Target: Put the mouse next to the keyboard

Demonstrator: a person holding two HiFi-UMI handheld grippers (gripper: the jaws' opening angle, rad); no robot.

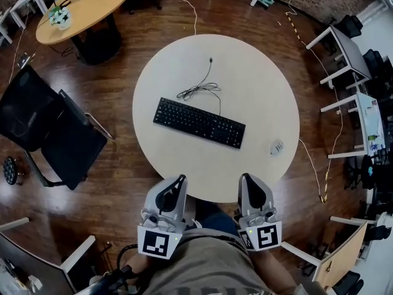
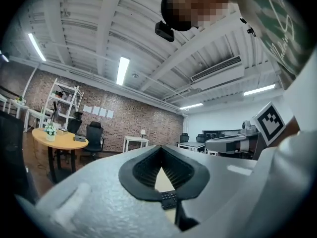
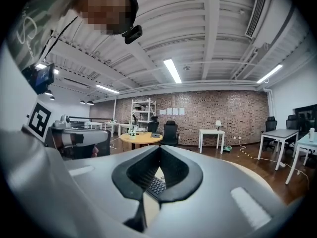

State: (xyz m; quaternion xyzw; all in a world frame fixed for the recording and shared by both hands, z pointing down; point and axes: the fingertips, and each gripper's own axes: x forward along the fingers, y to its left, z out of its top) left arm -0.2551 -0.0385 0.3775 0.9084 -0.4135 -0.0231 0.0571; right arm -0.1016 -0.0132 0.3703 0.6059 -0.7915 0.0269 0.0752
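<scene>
you have one flat black rectangular keyboard lying across the middle of the one round pale wooden table, its one thin black cable coiled just behind it. the one small grey-white mouse sits near the table's right edge, apart from the keyboard's right end. your left gripper and right gripper hover at the near edge, both with jaws closed on nothing.

Head cam: above me, aimed steeply down at the round table, far enough to fit it whole. Cams on my left gripper and right gripper sit low at the table's near rim, facing roughly level across the room. All three views share the keyboard and the yellow table.
</scene>
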